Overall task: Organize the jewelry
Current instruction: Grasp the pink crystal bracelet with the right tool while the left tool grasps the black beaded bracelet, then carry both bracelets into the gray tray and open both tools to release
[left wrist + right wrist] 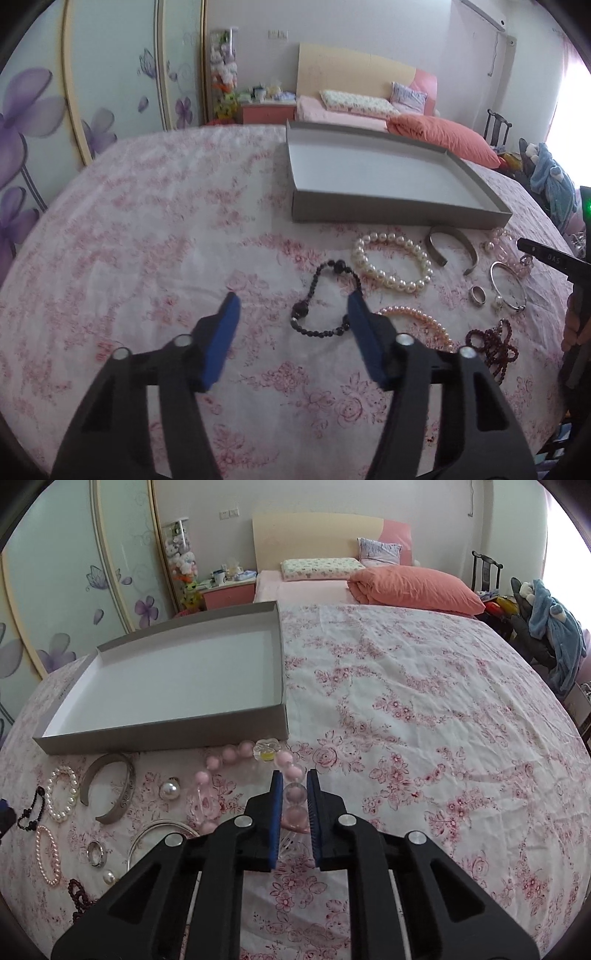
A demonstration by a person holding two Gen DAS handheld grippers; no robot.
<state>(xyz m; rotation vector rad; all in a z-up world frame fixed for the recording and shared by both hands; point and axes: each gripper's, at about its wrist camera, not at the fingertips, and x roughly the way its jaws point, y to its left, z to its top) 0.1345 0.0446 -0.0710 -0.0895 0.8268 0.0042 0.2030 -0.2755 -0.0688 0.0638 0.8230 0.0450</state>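
The right claw (294, 779) pinches the pink bead bracelet (291, 771); its round beads could slip out. The left claw (293, 302), released, straddles the black bracelet (321, 299).

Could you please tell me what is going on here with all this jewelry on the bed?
A person holds a gripper in each hand. The right gripper is shut on a pink bead bracelet. The left gripper is open around a black bead bracelet without gripping it. The grey box is empty.
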